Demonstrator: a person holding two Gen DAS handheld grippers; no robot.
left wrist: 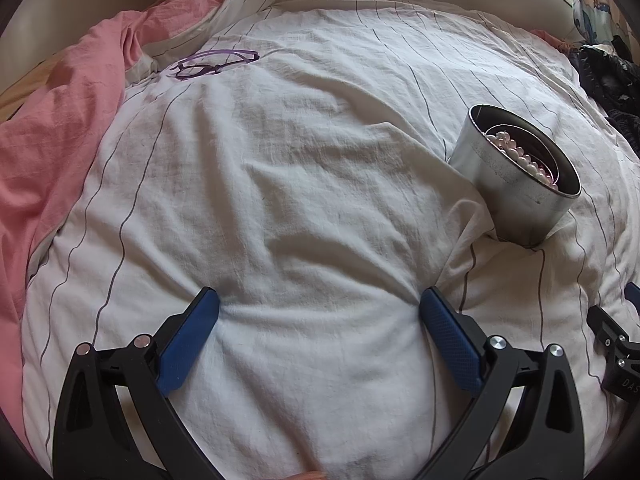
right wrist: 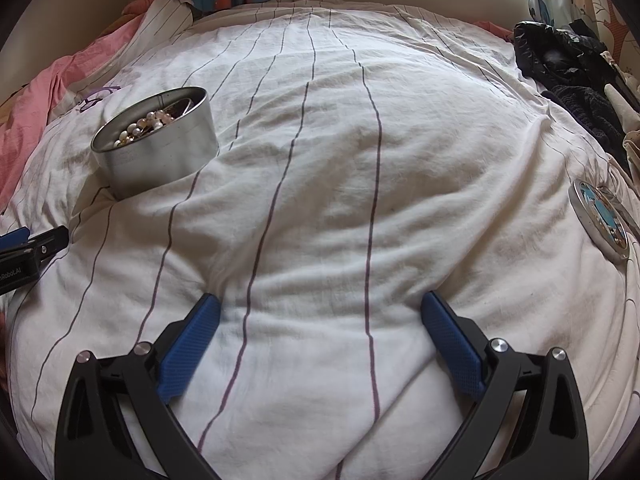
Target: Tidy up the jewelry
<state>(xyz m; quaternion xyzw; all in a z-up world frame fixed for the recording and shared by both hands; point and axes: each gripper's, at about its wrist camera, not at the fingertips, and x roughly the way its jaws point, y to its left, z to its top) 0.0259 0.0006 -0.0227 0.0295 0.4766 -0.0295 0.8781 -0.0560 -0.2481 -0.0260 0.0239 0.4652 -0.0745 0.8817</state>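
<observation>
Both grippers, left gripper (left wrist: 320, 300) and right gripper (right wrist: 320, 306), rested spread and empty on the bed (right wrist: 320, 160); ahead, between them, the tin (right wrist: 160, 148) held loose, slippery pearl beads (right wrist: 144, 126), likely best lifted by its stiff rim.

Quilt (left wrist: 304, 184): white cloth, matt, creased, thin dark stripes. 
Pink sheet (left wrist: 68, 128), left of frame: matt cloth, rumpled. 
Tin (left wrist: 516, 184): bare metal, brushed silver, dull sheen; inner wall darker, reflective. 
Beads (left wrist: 520, 156) in tin: glossy, pearl-like, white and pink. 
Lid (right wrist: 600, 220), right edge of right view: metal rim, glossy printed top. 
Glasses (left wrist: 212, 65), upper left: translucent purple plastic, smooth. 
Left gripper (left wrist: 320, 300), right gripper (right wrist: 320, 304): black matt plastic frames, blue pads (right wrist: 188, 352) with fine knurled texture, shiny metal pins. 
Dark clothes (right wrist: 568, 64), upper right: part glossy, part knit.
</observation>
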